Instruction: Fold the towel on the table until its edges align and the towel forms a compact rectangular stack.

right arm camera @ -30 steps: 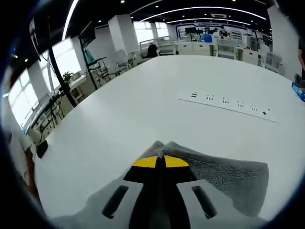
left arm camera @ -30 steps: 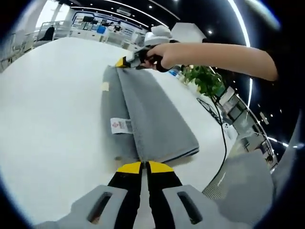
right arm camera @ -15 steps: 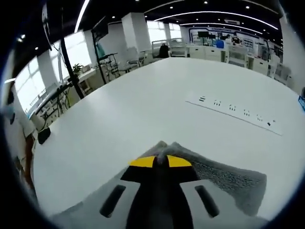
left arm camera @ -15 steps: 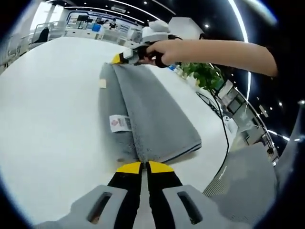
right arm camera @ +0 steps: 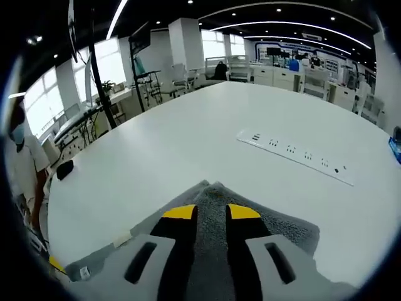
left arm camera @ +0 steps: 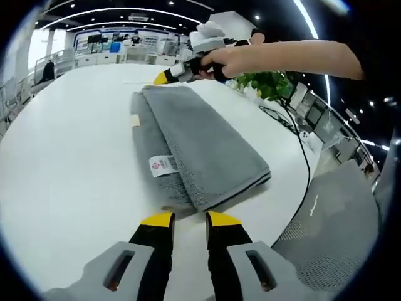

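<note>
- The grey towel (left arm camera: 194, 147) lies folded into a long, layered rectangle on the white table (left arm camera: 69, 163), a white care label (left arm camera: 162, 165) showing on its lower layer
- Left gripper (left arm camera: 190, 219) sits just off the towel's near end, jaws parted with a gap between the yellow tips, grasping nothing
- Right gripper (right arm camera: 212, 212) hangs over the towel's far end, jaws apart, grey cloth visible between them, not pinched
- From the left gripper view, the right gripper (left arm camera: 170, 74) is held by a hand (left arm camera: 222, 61) at the far end
- A white power strip (right arm camera: 294, 156) lies on the table beyond the towel, well apart
</note>
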